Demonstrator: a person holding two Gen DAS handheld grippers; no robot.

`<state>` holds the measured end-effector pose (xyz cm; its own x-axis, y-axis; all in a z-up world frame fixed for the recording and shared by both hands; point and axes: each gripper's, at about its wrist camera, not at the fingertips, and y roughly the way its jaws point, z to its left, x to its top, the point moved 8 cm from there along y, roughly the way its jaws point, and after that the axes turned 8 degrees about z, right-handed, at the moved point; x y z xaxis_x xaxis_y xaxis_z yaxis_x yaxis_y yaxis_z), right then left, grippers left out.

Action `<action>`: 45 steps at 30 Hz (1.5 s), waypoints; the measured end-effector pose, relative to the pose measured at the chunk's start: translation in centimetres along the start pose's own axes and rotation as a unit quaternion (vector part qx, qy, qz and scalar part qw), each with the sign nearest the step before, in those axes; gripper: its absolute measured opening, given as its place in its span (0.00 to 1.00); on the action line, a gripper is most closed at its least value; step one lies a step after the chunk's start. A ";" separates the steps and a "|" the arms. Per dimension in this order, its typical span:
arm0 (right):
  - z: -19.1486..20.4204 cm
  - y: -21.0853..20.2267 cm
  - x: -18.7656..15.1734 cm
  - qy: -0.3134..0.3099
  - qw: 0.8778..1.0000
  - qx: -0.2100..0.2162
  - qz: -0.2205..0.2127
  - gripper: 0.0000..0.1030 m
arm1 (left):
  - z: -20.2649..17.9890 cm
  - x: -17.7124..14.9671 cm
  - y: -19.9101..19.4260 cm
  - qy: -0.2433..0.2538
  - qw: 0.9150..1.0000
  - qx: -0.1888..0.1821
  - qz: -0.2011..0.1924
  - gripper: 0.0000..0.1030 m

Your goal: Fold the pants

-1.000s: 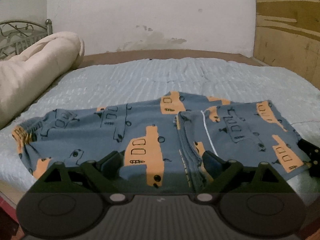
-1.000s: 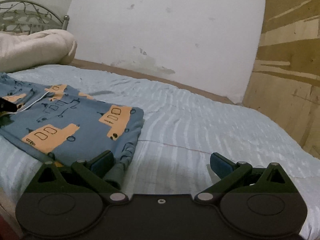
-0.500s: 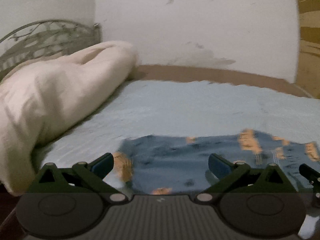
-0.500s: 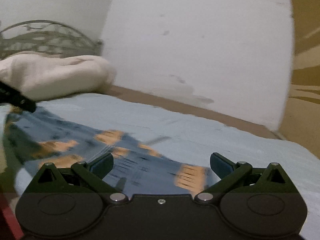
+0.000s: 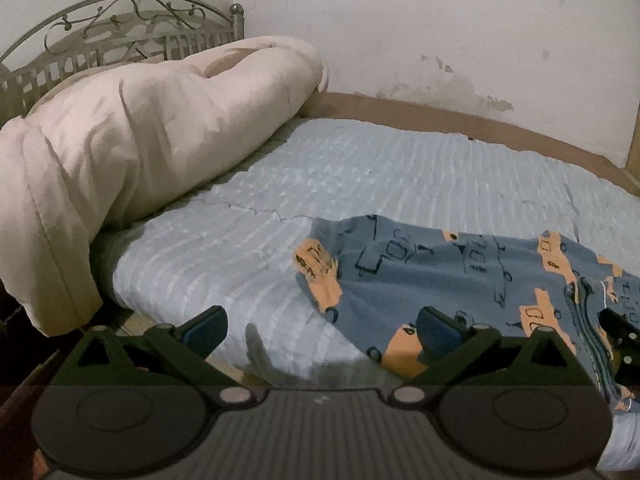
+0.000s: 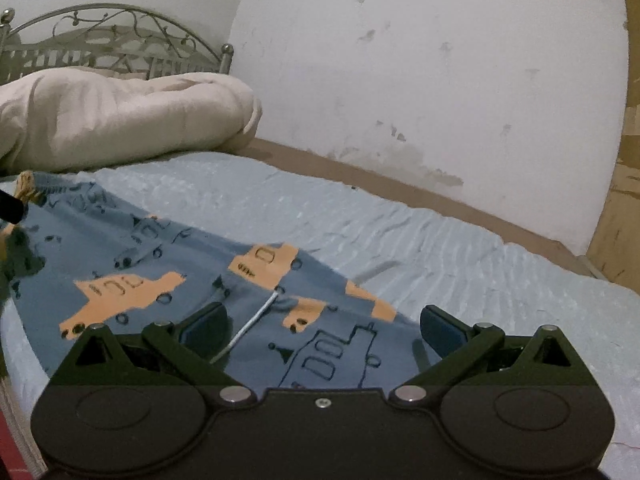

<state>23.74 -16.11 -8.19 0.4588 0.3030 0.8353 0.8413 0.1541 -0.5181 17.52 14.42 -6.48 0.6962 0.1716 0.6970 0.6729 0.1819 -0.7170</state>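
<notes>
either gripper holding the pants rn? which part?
Nothing held. Left gripper and right gripper are both open over the pants.

A home bedroom: a bed with pale blue ribbed bedspread [image 5: 360, 168], rolled cream duvet [image 5: 140, 140], and scrolled grey metal headboard [image 5: 120, 28].

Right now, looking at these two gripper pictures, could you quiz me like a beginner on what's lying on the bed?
1. True or false: the blue pants with orange vehicle prints lie on the pale blue ribbed bedspread.
2. Multiple choice: the left gripper is A) shut on cloth, B) open and holding nothing, C) out of view.
3. Fill in: the rolled cream duvet lies at the bed's end, by the ____ headboard.

Key: 1 true; 2 B; 3 metal. The right gripper is open too, above the pants' white drawstring.
</notes>
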 end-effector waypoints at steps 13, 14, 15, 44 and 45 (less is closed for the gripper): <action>-0.1 0.6 -1.2 0.032 0.999 0.034 0.002 0.99 | -1.4 -1.2 1.0 -0.003 0.998 -0.042 -0.053 0.99; -0.1 0.7 -1.2 0.036 0.999 0.039 0.004 0.99 | -1.5 -1.1 1.3 -0.002 0.998 -0.042 -0.052 0.99; -0.1 0.8 -1.3 0.039 0.998 0.042 0.005 0.99 | -1.5 -0.9 1.6 -0.004 0.998 -0.043 -0.053 0.99; 0.1 0.9 -1.4 0.050 0.997 0.050 -0.001 0.99 | 3.7 0.8 5.2 -0.275 0.946 -0.172 0.000 0.49; 0.0 0.9 -1.4 0.050 0.998 0.050 -0.001 0.99 | 3.9 0.6 5.4 -0.285 0.943 -0.173 0.006 0.47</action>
<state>23.85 -16.37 -9.86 0.4870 0.2085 0.8481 0.8122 0.2490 -0.5276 20.63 19.33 -9.88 0.5232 0.6820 0.5109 0.7757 -0.1329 -0.6169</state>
